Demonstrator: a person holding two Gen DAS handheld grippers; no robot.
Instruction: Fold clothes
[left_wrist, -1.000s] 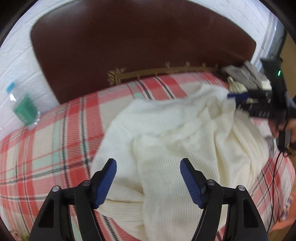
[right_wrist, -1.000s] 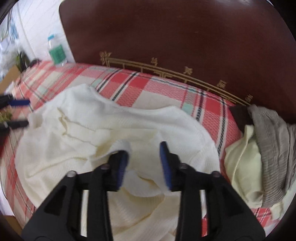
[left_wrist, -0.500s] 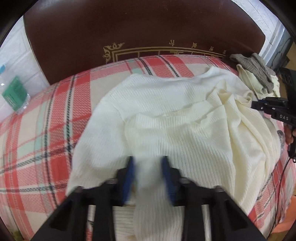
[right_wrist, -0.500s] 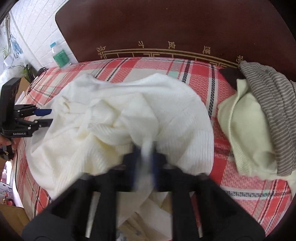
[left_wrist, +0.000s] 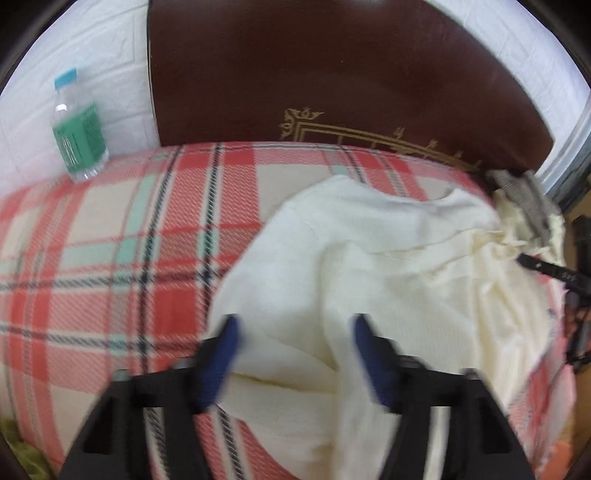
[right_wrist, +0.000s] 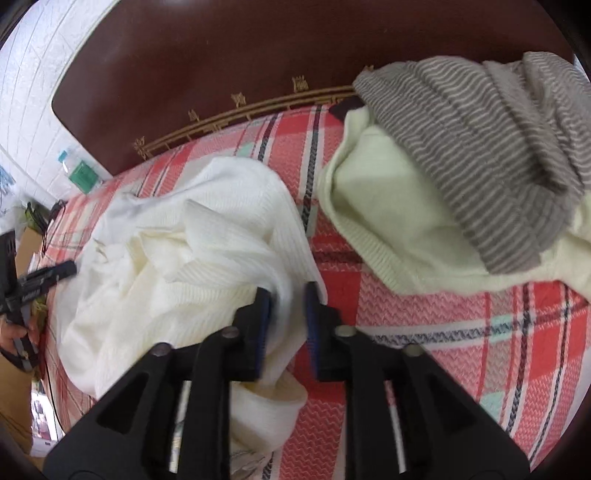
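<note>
A cream knit sweater (left_wrist: 369, 258) lies rumpled on the plaid bedspread (left_wrist: 110, 240). My left gripper (left_wrist: 294, 321) hangs over the sweater's near left part. Its jaws are opening and stand wide, with loose fabric below and between them that the pads do not press. In the right wrist view the sweater (right_wrist: 207, 251) is bunched at the left. My right gripper (right_wrist: 287, 290) is over its right edge, jaws opening, a narrow gap with blurred fabric in it. A finger (right_wrist: 59, 271) of my left gripper shows at the sweater's far left.
A dark brown headboard (left_wrist: 332, 74) backs the bed. A water bottle (left_wrist: 79, 136) with a green label stands at the back left. A pale yellow garment (right_wrist: 388, 206) with a grey striped one (right_wrist: 480, 140) on top lies at the right. A person's hand (right_wrist: 14, 332) shows at the left edge.
Both grippers were pinched on the sweater half a second ago and have since opened. The left view has swung left, the right view toward the garment pile.
</note>
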